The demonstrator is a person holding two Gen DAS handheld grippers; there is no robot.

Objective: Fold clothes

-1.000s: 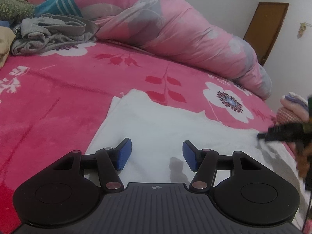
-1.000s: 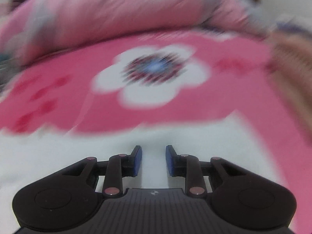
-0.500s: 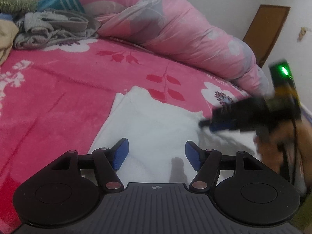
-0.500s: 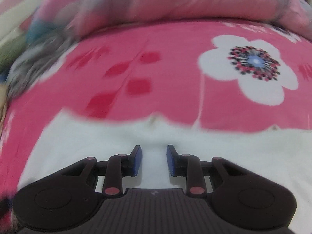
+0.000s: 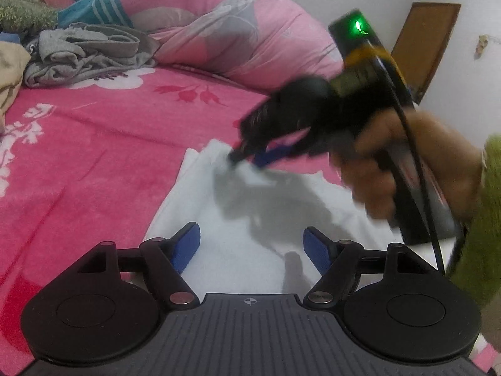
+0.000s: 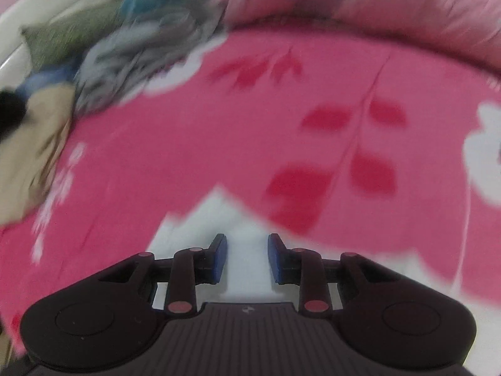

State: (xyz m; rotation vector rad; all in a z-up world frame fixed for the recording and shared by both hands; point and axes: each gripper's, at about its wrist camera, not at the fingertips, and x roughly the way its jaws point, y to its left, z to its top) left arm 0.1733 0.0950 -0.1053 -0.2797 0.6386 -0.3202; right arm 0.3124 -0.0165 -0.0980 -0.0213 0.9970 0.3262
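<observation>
A white garment (image 5: pixel 203 194) lies flat on the pink floral bedspread (image 5: pixel 94 144). My left gripper (image 5: pixel 251 232) hovers low over its near part. Its jaws are opening, and nothing is between the blue pads but the cloth below. A hand in a green sleeve (image 5: pixel 482 219) holds my right gripper (image 5: pixel 247 156), blurred, over the garment's far left corner. In the right wrist view the right gripper (image 6: pixel 247 241) has a narrow gap between its pads. The white garment (image 6: pixel 244 219) shows through that gap, and the pads press on nothing.
A pile of grey clothes (image 5: pixel 84 50) and a beige cloth (image 5: pixel 9 72) lie at the far left of the bed. A rolled pink quilt (image 5: pixel 238 37) runs along the back. A brown door (image 5: pixel 422 47) stands at the far right.
The right gripper swept in from the right edge, leftward across the white garment to its far left corner. The left jaws widened while the left gripper stayed put.
</observation>
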